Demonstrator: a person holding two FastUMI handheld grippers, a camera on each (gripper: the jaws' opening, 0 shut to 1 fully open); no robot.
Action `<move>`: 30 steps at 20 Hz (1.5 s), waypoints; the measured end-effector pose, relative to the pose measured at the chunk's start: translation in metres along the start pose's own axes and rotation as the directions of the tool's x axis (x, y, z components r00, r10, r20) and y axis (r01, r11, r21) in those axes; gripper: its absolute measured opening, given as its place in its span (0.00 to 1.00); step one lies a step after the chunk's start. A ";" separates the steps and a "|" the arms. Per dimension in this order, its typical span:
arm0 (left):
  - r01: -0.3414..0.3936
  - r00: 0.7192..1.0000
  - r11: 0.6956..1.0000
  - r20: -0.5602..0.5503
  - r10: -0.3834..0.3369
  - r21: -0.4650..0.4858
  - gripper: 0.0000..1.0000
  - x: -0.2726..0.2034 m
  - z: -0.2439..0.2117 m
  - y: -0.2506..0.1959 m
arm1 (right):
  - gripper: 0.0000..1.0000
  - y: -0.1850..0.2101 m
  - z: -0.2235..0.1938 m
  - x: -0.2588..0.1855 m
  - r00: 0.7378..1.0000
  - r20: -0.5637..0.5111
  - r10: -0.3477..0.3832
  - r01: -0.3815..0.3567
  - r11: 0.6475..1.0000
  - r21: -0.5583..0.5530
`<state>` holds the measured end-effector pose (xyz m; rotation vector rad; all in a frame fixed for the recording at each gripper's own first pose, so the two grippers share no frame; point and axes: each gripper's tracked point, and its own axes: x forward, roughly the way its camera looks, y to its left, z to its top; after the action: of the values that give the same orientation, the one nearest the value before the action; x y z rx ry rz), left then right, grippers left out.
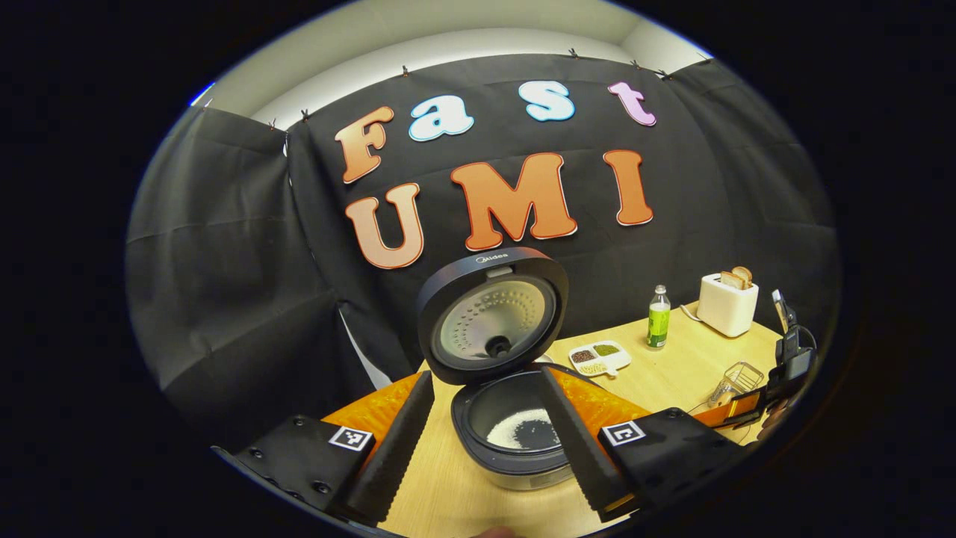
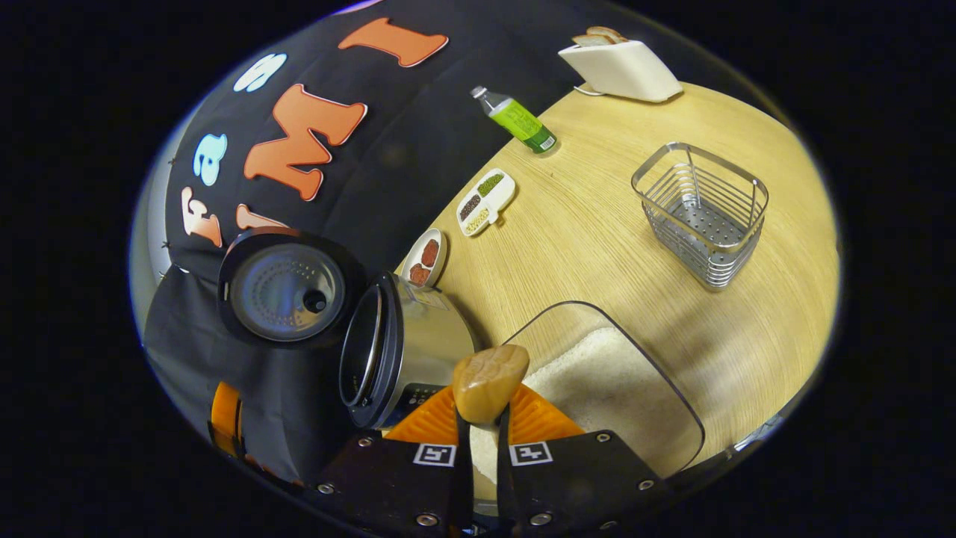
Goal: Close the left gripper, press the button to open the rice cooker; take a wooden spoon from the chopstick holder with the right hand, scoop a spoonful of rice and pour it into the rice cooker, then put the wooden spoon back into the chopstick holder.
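- The counter spreads ahead of both grippers, pale wood under all the things.
- The rice cooker stands straight ahead of the left gripper, framed between its jaws, lid swung up and facing the camera; white rice lies at the bottom of the pot. In the right gripper view the cooker appears tipped over to the left of the jaws, because that gripper is rolled.
- The left gripper is held level, aimed at the cooker, its jaws wide apart and touching nothing.
- A clear container of rice lies just beyond the right jaws, to their right.
- The wire chopstick holder stands well ahead and right of the right jaws.
- The right gripper tilts down toward the counter, jaws drawn together and clamped on the wooden spoon.
- The spoon's long axis runs forward along the jaws, bowl end out front, above the rice container's near edge.
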<state>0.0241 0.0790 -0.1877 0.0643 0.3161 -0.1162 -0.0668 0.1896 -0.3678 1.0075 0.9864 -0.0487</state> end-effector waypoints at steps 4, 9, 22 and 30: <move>0.007 1.000 1.000 0.004 -0.007 -0.007 0.87 0.002 0.003 -0.011 | 0.12 -0.003 0.001 -0.001 0.999 -0.026 0.030 -0.029 0.999 0.034; -0.015 1.000 1.000 -0.006 0.015 -0.016 0.87 0.000 0.005 -0.018 | 0.12 -0.010 0.020 -0.008 0.996 -0.033 0.079 -0.077 0.996 0.055; -0.099 0.995 0.995 0.008 0.100 -0.017 0.88 -0.010 0.023 -0.034 | 0.12 -0.018 0.067 -0.046 0.965 -0.053 0.256 -0.245 0.956 0.162; -0.151 0.989 0.988 0.007 0.151 -0.045 0.88 -0.017 0.025 -0.034 | 0.12 0.016 0.096 -0.069 0.906 -0.022 0.424 -0.398 0.867 0.299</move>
<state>0.0113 0.0452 -0.1604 0.0437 0.3024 0.0406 -0.0360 0.1020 -0.2925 1.4865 0.8368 0.2149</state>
